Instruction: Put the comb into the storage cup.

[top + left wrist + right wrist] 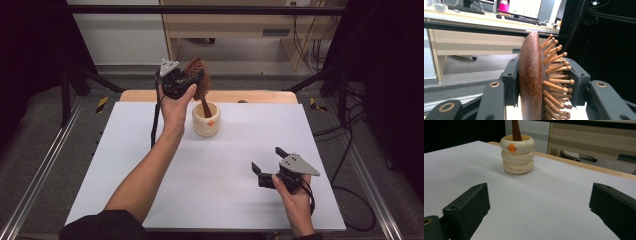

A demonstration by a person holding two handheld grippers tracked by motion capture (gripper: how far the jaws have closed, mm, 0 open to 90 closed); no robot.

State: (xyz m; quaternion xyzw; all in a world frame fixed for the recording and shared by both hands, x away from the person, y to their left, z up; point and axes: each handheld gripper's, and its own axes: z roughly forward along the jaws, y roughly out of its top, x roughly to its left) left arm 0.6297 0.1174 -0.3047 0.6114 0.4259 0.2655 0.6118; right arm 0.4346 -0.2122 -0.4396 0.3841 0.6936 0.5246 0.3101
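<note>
A brown wooden hairbrush [198,80] with peg bristles stands upright, its handle down inside a cream ringed cup [206,119] at the back middle of the white table. My left gripper [187,80] is shut on the brush head. In the left gripper view the brush head [531,80] is clamped between the two black jaws, bristles [556,75] pointing right. My right gripper [266,160] rests low over the table at the front right, open with nothing between its jaws. In the right gripper view the cup [517,154] carries an orange mark and the brush handle [516,130] rises out of it.
The white table sheet [150,165] lies on a wooden top [260,96] whose back edge shows behind the cup. Black frame rails [45,165] run along both sides. A desk [461,37] with monitors stands beyond the table.
</note>
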